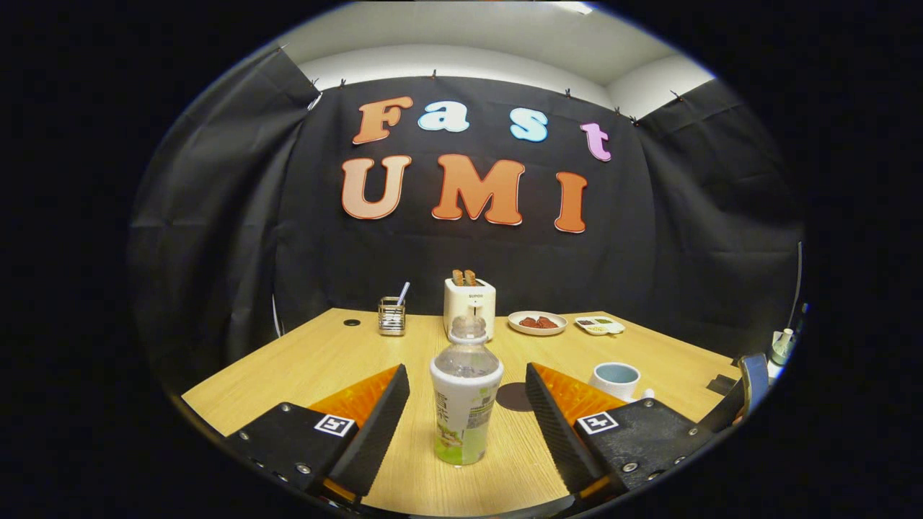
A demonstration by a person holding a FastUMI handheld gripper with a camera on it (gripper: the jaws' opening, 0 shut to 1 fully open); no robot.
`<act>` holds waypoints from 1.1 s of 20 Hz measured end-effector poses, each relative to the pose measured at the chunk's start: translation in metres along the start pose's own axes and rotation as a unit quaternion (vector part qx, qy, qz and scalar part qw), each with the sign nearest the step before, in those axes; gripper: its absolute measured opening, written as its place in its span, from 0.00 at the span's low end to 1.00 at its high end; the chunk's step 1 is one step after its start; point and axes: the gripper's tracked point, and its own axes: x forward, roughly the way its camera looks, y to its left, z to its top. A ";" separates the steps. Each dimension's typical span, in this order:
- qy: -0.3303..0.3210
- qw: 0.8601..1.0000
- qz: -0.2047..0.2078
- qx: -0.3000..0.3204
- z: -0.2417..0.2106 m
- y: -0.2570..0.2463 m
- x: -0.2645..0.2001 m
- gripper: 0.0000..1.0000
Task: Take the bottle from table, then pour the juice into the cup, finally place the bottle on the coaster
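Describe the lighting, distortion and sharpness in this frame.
Gripper view: even overhead light, soft glare on the table near the holder; fisheye bends the table edges and wall; the bottle stands sharp between the open claw fingers, touching neither; the toaster and cup stay readable, small far dishes lose detail.

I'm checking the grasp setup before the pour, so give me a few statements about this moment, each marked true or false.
1. The bottle stands upright between the open fingers of the gripper. True.
2. Both fingers press on the bottle. False: there is a gap on each side.
3. The bottle stands on the coaster. False: the coaster lies bare on the table, just behind the bottle.
4. The cup stands upright beyond one finger. True.
5. The toaster is empty. False: two slices stick out of it.
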 end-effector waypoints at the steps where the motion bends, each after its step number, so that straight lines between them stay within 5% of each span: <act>1: 0.008 1.000 0.001 -0.003 -0.011 0.001 0.005 0.93; 9: 0.055 0.998 0.012 0.002 -0.065 0.008 0.040 0.92; 16: 0.068 0.997 0.019 0.035 -0.077 0.011 0.063 0.65; 22: 0.069 0.997 0.018 0.035 -0.076 0.008 0.069 0.59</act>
